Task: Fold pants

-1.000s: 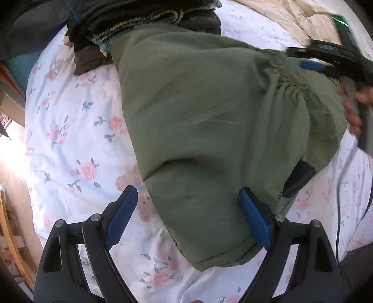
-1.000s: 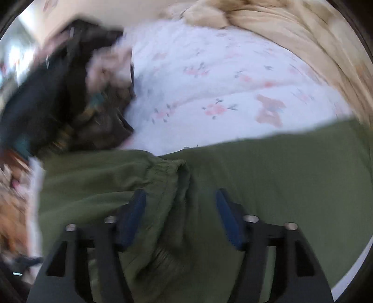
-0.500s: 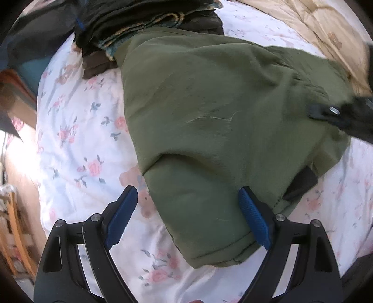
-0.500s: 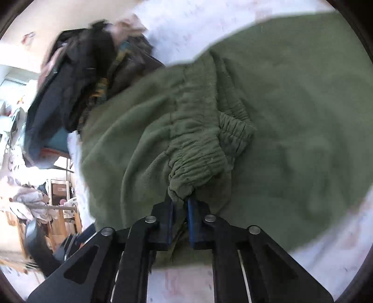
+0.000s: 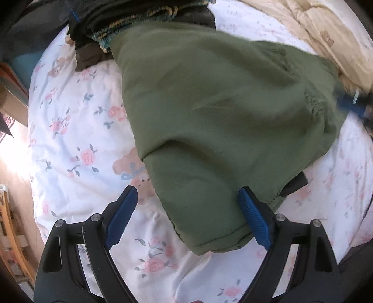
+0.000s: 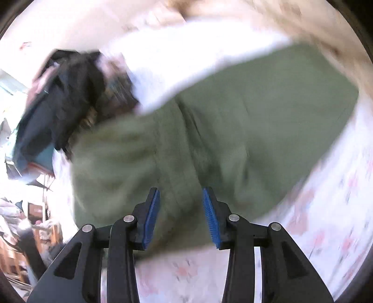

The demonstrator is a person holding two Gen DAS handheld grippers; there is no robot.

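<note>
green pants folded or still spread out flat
Folded. The green pants lie doubled on the floral sheet, one layer's edge crossing over another near the hem. How many folds cannot be told.

Two fisheye views, each looking forward and steeply downward from a hand-held gripper onto a bed. The left view sits close above the green pants (image 5: 216, 116), looking along its two blue-padded fingers (image 5: 121, 219). The right view, blurred, looks down at the same pants (image 6: 233, 130) from the opposite side. Both share the floral sheet (image 5: 77, 139) and a dark clothes pile (image 5: 130, 14).
</note>
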